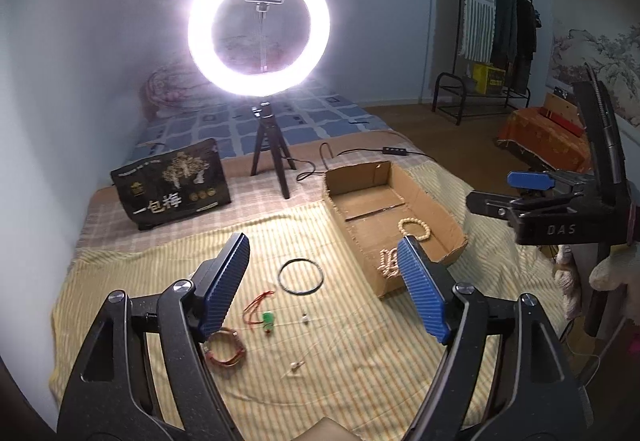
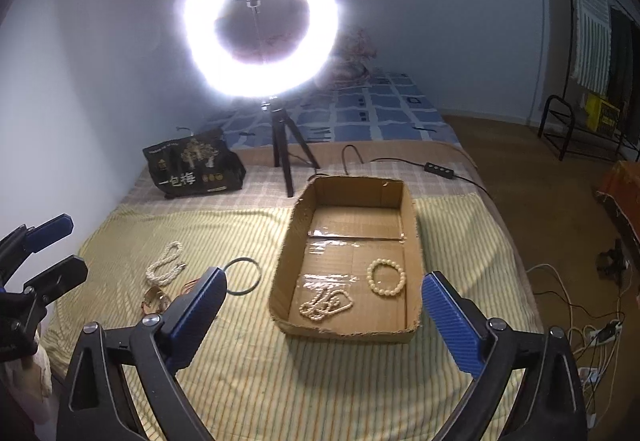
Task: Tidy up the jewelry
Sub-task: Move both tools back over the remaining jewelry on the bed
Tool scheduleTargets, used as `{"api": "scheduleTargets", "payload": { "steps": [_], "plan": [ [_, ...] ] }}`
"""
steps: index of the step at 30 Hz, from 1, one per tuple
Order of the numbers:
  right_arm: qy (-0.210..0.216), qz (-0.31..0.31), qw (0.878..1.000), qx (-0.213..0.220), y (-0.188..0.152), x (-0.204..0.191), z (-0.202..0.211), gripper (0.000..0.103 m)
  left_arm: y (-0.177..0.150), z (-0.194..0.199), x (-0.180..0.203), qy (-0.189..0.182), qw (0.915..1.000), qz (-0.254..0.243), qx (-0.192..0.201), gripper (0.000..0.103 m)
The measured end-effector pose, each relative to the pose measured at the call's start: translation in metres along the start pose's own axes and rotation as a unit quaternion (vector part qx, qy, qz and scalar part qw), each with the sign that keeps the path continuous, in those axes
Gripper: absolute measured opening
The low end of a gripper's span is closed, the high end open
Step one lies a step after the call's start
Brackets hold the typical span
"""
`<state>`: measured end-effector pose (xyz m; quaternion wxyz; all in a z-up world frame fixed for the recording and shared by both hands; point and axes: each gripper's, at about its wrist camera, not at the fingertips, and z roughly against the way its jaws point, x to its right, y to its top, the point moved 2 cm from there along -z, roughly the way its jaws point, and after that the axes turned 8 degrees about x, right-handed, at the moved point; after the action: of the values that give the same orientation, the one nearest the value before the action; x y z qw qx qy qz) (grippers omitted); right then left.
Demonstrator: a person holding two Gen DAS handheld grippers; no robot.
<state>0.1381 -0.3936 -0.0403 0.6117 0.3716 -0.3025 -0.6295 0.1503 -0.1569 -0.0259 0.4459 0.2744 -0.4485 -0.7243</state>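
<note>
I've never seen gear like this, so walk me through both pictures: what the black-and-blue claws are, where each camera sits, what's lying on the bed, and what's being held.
The claws are two hand-held grippers, each carried by a person and each with a camera looking along its blue fingers.

One picture looks from the left gripper, the other from the right gripper. Both are open and hold nothing.

On the striped bedspread sits a cardboard box containing a bead bracelet and a pearl strand. Outside it lie a black ring, a green pendant on red cord, a red bangle and another pearl strand. Behind stand a ring light and a black bag.
</note>
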Motion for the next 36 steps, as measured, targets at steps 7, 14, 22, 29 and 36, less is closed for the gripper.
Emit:
{"api": "scheduleTargets", "payload": {
  "steps": [7, 14, 22, 29, 36],
  "plan": [
    [0.015, 0.025, 1.000, 0.000, -0.010, -0.019, 0.002, 0.103, -0.023, 0.010, -0.042, 0.037, 0.9990, 0.019, -0.020, 0.079],
    [0.023, 0.047, 0.999, -0.009, -0.019, -0.036, -0.004, 0.103, -0.057, 0.021, -0.088, 0.087, 0.9945, 0.031, -0.050, 0.079],
    [0.027, 0.105, 0.993, -0.041, -0.027, -0.065, -0.022, 0.103, -0.094, 0.019, -0.133, 0.117, 0.9852, 0.079, -0.097, 0.079],
    [0.062, 0.129, 0.987, -0.068, -0.037, -0.095, -0.041, 0.103, -0.125, 0.006, -0.161, 0.109, 0.9725, 0.159, -0.131, 0.079],
    [0.099, 0.123, 0.980, -0.118, -0.049, -0.119, -0.072, 0.090, -0.139, -0.009, -0.176, 0.082, 0.9593, 0.227, -0.146, 0.073]
  ]
}}
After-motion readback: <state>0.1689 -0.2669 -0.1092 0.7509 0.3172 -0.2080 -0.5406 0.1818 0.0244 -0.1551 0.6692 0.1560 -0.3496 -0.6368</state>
